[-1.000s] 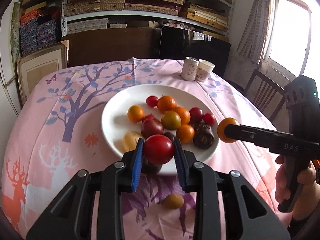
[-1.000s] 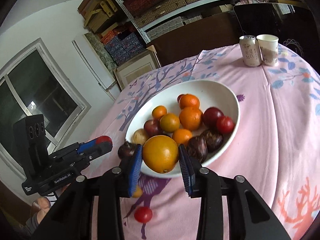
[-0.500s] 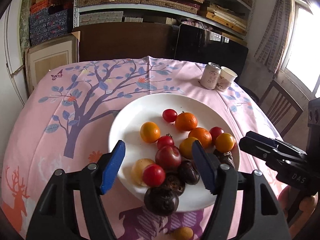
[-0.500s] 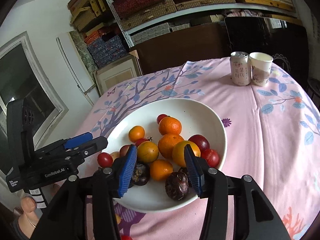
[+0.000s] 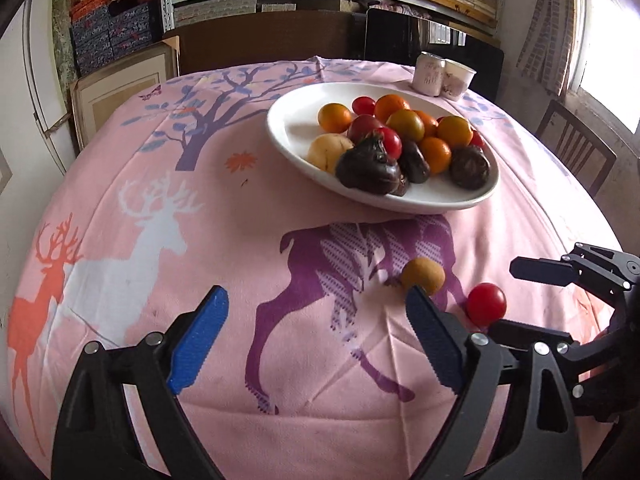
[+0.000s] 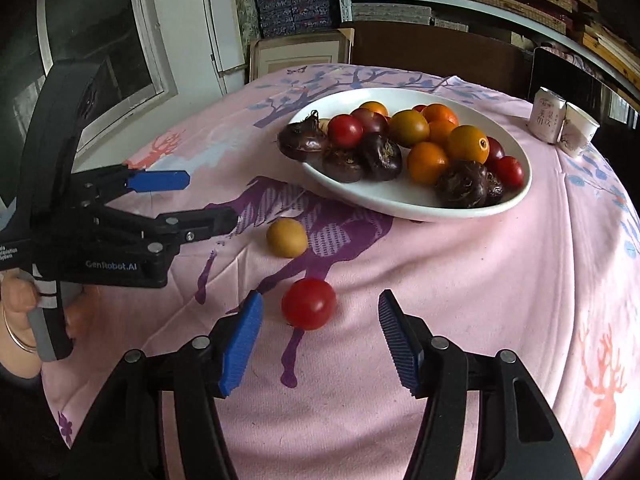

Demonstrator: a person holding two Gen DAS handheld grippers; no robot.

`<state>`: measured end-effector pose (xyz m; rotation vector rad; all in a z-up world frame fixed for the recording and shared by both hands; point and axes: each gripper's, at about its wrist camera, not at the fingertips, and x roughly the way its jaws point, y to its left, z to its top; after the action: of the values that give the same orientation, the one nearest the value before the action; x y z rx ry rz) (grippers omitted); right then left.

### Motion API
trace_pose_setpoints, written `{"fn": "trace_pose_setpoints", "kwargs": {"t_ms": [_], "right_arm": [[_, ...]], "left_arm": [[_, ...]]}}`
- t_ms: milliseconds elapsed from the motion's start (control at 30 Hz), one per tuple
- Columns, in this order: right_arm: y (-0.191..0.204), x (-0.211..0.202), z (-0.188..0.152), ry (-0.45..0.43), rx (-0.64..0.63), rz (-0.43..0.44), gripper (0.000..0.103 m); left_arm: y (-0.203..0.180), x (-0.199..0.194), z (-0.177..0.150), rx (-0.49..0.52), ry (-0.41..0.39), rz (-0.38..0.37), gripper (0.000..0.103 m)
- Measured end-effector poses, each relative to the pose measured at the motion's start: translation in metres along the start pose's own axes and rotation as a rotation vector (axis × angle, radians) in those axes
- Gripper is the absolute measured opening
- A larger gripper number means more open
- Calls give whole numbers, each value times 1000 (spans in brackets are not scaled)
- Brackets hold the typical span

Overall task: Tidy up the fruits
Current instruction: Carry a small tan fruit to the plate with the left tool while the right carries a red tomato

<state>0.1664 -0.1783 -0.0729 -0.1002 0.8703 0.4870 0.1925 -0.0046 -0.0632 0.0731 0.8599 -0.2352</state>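
Observation:
A white plate (image 5: 288, 140) (image 6: 400, 200) holds several oranges, red tomatoes and dark mangosteens. On the pink cloth in front of it lie a small tan fruit (image 5: 423, 275) (image 6: 287, 237) and a red tomato (image 5: 485, 304) (image 6: 308, 309). My left gripper (image 5: 316, 340) is open and empty, low over the cloth, with the tan fruit just past its right finger; it also shows in the right wrist view (image 6: 200, 198). My right gripper (image 6: 320, 332) is open and empty, with the red tomato between its fingertips, nearer the left one; it also shows in the left wrist view (image 5: 532, 296).
A drink can (image 5: 429, 73) (image 6: 548, 114) and a paper cup (image 5: 458, 78) (image 6: 580, 130) stand behind the plate. A wooden chair (image 5: 576, 156) is at the table's right. Shelves with boxes line the back wall. The table edge curves close on the left.
Both grippers have let go of their fruit onto the plate, opened, and drawn back and down toward the two loose fruits on the cloth.

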Motion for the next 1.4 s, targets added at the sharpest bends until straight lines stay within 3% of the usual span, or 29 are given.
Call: {"fn": "trace_pose_setpoints", "kwargs": {"t_ms": [767, 833, 900, 933, 1233, 1400], "right_arm": [[6, 8, 2, 12, 28, -13, 59], [7, 10, 2, 15, 29, -14, 53], [9, 15, 3, 40, 27, -5, 32], [9, 18, 2, 56, 25, -9, 30], [-1, 10, -2, 35, 76, 1, 28], [-35, -9, -14, -6, 182, 31, 29]], "left_arm": [[4, -2, -1, -24, -19, -5, 88], [5, -3, -1, -26, -20, -8, 88], [5, -3, -1, -27, -21, -10, 88], [5, -3, -1, -28, -21, -11, 88], [3, -1, -2, -17, -10, -6, 88], [-35, 4, 1, 133, -24, 61, 88]]}}
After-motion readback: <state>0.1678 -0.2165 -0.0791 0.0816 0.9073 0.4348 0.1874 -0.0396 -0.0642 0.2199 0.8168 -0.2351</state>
